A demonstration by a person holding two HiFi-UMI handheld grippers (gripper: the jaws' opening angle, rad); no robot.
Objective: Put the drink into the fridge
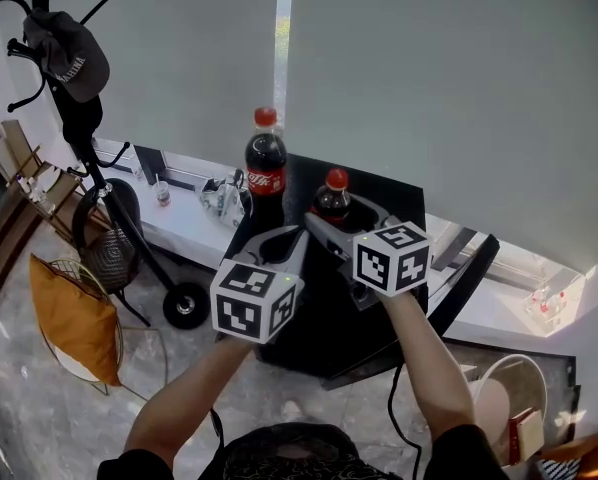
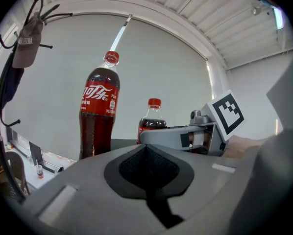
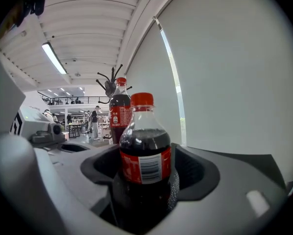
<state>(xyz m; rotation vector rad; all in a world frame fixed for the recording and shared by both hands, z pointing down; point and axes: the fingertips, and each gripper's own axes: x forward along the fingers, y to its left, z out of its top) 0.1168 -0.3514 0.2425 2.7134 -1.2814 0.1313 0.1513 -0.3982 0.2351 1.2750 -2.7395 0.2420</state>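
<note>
Straddling the small bottle (image 3: 144, 151) on the black top (image 1: 319, 328) with my right gripper (image 1: 344, 223), jaws apart, left gripper (image 2: 147, 180) closed empty, I judge it full, weighty, slick, so I'd clamp its firm labelled waist.

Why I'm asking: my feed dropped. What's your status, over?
Left gripper shut, empty. Right gripper open around small cola bottle, not gripping. Big bottle stands beyond.

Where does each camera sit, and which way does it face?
Head view: on the person's head, facing steeply down at both forearms, left gripper, right gripper.
Left gripper view: on that gripper, along its closed jaws; right gripper alongside.
Right gripper view: on that gripper, jaws flanking the small red-capped cola bottle.
All share the tall red-capped cola bottle.
</note>
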